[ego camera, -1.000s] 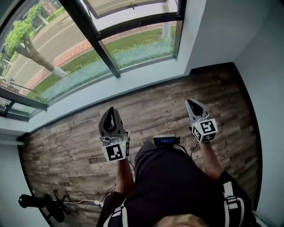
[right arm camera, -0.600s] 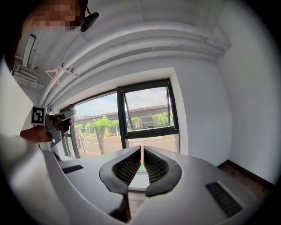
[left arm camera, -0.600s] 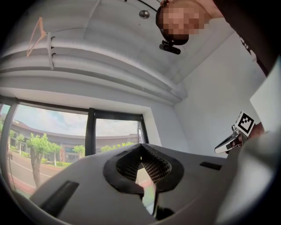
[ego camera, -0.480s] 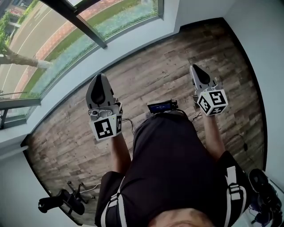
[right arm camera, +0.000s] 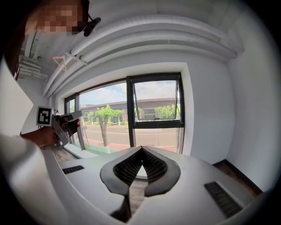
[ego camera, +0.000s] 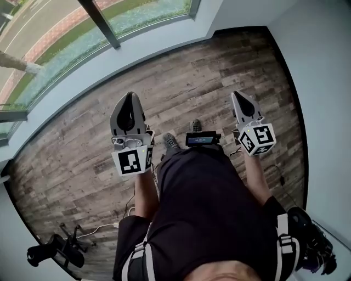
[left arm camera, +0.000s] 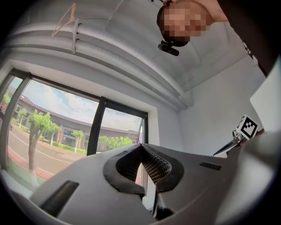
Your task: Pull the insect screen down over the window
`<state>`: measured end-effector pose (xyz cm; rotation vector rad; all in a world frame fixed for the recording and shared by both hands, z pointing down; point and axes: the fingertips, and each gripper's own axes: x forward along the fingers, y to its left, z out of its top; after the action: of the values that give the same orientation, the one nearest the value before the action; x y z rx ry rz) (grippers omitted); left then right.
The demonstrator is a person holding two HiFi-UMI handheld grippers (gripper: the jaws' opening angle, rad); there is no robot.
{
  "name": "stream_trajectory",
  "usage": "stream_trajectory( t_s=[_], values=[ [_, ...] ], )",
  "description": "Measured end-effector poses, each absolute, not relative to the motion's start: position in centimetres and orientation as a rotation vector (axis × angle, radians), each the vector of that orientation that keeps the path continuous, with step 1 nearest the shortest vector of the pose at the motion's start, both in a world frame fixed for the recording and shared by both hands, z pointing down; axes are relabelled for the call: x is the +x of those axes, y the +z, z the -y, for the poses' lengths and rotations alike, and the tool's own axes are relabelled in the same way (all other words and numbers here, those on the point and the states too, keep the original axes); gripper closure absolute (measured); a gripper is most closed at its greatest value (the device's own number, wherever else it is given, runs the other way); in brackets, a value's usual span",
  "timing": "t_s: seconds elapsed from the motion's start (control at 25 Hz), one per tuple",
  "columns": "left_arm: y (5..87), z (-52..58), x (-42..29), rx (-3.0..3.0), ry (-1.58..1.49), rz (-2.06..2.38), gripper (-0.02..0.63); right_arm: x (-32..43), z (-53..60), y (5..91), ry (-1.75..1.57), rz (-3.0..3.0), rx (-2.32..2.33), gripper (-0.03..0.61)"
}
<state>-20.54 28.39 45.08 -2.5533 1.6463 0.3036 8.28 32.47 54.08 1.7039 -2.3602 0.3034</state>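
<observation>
Pointing forward: left tongs, just-closed right tongs

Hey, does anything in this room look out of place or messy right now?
Nothing is spilled or broken. The one untidy spot is a black stand-like object lying on the wood floor near the wall, with a white cable trailing loose across the boards.

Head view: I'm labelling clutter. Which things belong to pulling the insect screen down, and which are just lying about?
Job in hand:
window
left gripper, shut, empty
right gripper, shut, empty

Lying about:
black stand
white cable, both on the wooden floor
</observation>
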Motion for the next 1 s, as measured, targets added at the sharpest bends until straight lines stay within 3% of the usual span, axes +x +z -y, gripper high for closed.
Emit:
stream_trajectory(
  t_s=[0.36,0.6,1.0],
  values=[
    [42.9,-30.2,-21.7,-2.560,0.415,-1.641,0.607,3.3,-32.5,52.5,0.212,2.479,1.542,0.571],
    [39.8,-30.8,-21.3,-2.835,1.209,-1.380,0.607,4.3,-32.2,50.1,0.138,2.568,1.504,0.569],
    [39.3,-31.9,-17.2,-2.850,0.898,-1.305,0.607,7.0,-33.0,51.3,0.229,2.556,1.561,0.571]
  ],
)
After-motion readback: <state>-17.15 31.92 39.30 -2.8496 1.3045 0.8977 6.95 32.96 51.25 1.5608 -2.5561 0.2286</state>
